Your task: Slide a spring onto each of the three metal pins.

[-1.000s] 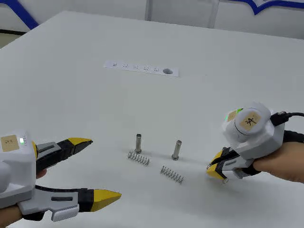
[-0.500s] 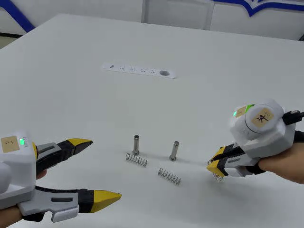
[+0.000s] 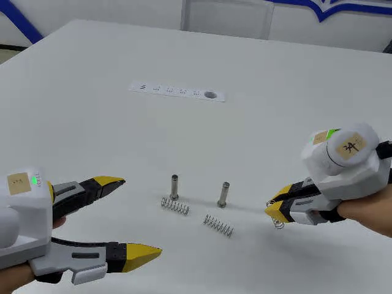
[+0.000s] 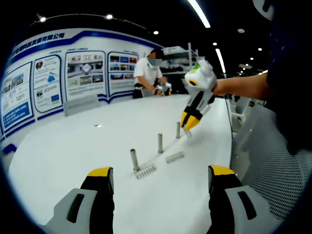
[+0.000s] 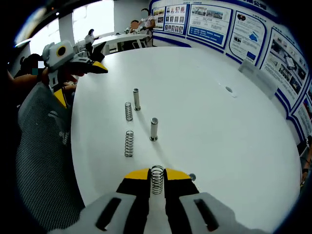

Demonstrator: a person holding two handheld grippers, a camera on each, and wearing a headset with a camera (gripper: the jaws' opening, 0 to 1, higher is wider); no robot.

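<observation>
One spring (image 5: pixel 156 183) stands pinched between the right gripper's (image 3: pixel 274 210) nearly closed jaws, just beside the nearest metal pin (image 5: pixel 192 177). Second spring (image 3: pixel 175 206) and third spring (image 3: pixel 218 225) lie flat on the white table (image 3: pixel 92 122), near two upright pins (image 3: pixel 224 194). The left gripper (image 3: pixel 141 215) gapes wide, empty.

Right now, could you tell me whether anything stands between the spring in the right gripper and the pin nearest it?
Nothing visible does: the spring, held in the right gripper, hangs right beside that pin.
</observation>
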